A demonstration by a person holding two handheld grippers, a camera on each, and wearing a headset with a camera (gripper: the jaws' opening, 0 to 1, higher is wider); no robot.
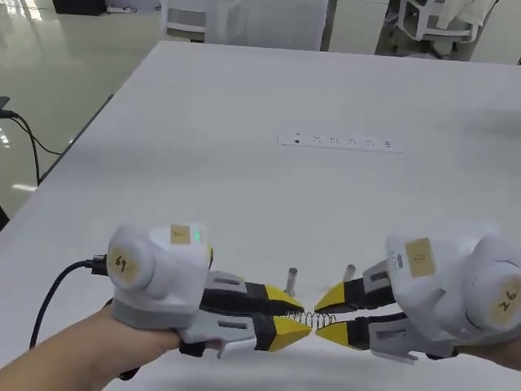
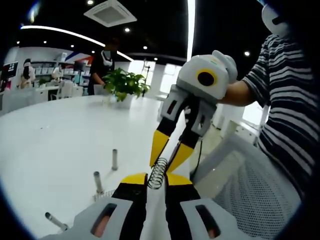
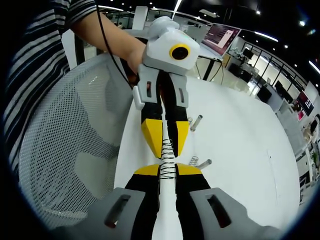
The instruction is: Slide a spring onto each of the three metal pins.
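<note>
Spring [image 1: 309, 314] lies crosswise at lower centre of the head view; we see left gripper [image 1: 294, 316] and right gripper [image 1: 326, 317] jaws pinching an end each, upright pins [image 1: 291, 277] just above on bench [image 1: 244, 187].

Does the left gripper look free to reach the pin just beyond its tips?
Probably not yet: the left gripper and right gripper both pinch the same spring. The pin stands close, nothing between.

Left sticker [image 1: 124, 264] on left gripper [image 1: 303, 317], handwritten, apparently 49, right sticker [image 1: 506, 303] on right gripper [image 1: 319, 318], apparently 26, square labels [image 1: 180, 235] unreadable.
</note>
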